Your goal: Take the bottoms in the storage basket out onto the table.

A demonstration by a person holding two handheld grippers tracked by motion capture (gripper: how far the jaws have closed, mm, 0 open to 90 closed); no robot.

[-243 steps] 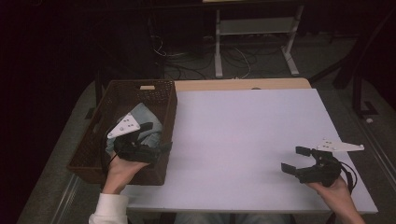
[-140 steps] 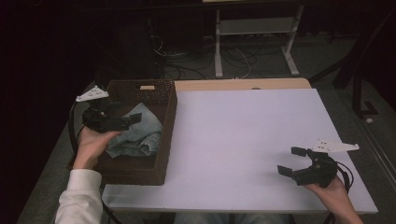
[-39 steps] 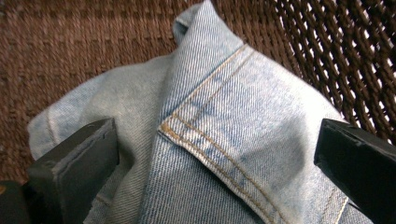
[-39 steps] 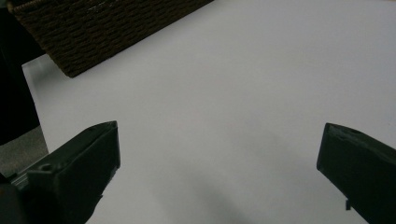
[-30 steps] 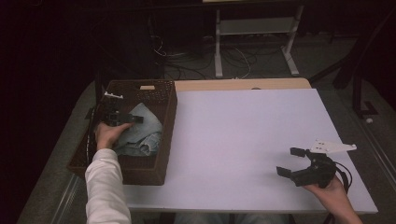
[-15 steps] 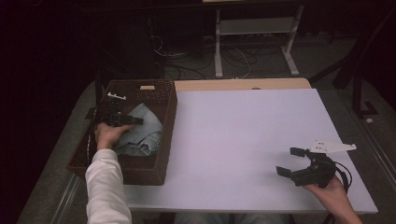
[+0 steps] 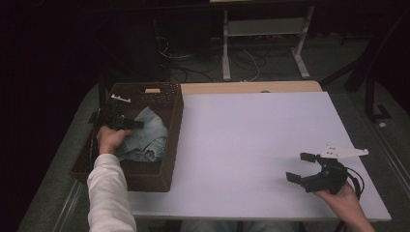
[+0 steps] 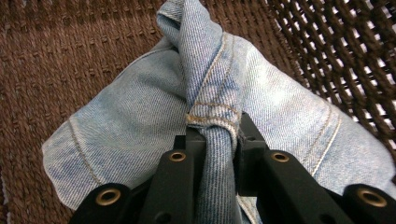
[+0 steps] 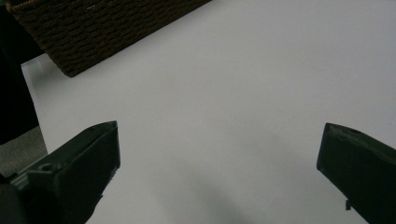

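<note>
A pair of light blue jeans [image 7: 145, 137] lies crumpled inside a dark brown woven basket [image 7: 169, 145] at the table's left. My left gripper [image 7: 126, 123] reaches into the basket; its jaws have just been closing and now pinch a bunched fold of the jeans [image 8: 205, 60], the denim squeezed between the black fingertips [image 8: 192, 140]. My right gripper [image 7: 302, 167] rests low over the white table near its front right corner, with its jaws spread wide over bare table [image 9: 224, 102] and nothing between them.
The basket's woven wall [image 8: 345, 51] rises close on the right of the left gripper. The basket's near corner [image 9: 88, 32] lies far off in the right gripper view. White tabletop [image 7: 251, 140] spreads between basket and right hand. Cables and a stand [image 7: 261, 48] lie behind the table.
The left gripper's jaws have closed onto the jeans in the basket, and the hand shifted slightly there. The right hand and its gripper stayed where they were.
</note>
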